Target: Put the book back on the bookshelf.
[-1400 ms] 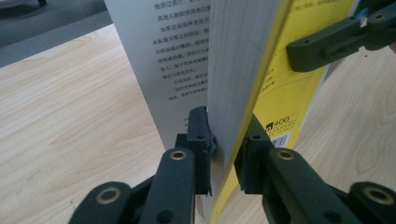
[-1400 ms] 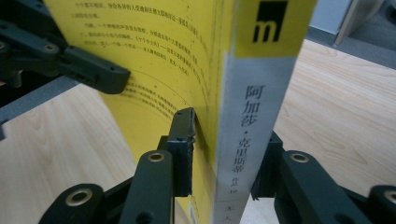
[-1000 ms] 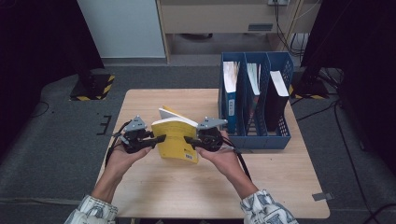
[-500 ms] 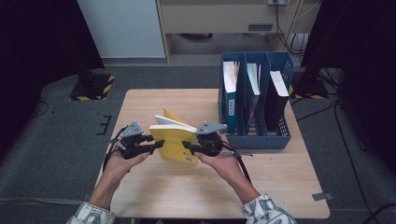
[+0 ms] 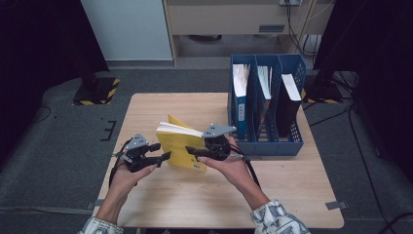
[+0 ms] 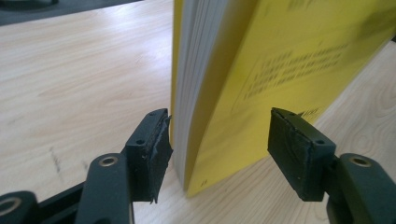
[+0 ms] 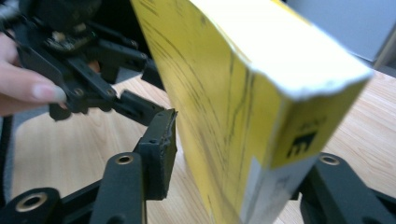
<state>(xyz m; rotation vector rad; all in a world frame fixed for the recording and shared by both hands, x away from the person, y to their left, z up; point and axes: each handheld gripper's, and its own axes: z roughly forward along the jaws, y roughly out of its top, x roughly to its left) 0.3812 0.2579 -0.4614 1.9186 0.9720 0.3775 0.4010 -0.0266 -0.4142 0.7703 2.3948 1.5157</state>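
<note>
Hands came in from the bottom of the high view, each carrying a gripper over the wooden table (image 5: 302, 195). The left gripper (image 5: 163, 157) sat at the near left edge of a yellow paperback book (image 5: 181, 146), which stood tilted on the tabletop with its white page block facing up. The right gripper (image 5: 192, 151) met the book's right side. Behind and to the right stood a blue file rack (image 5: 265, 144), its three slots holding upright books and folders.

From the left gripper view, the book (image 6: 280, 74) stood on its lower edge between the two black jaws. The left pad (image 6: 156, 149) lay just beside the page edges, while the right pad (image 6: 294, 151) stood clearly off the yellow cover. These jaws had just been opening, so this gripper had let go with the book between them.

From the right gripper view, the book's spine (image 7: 299, 140) rose between the jaws. The left pad (image 7: 161, 151) stood just off the cover; the right jaw was hidden behind the spine, so contact there could not be judged. These jaws had just been opening too. The left gripper (image 7: 140, 109) showed beyond.
</note>
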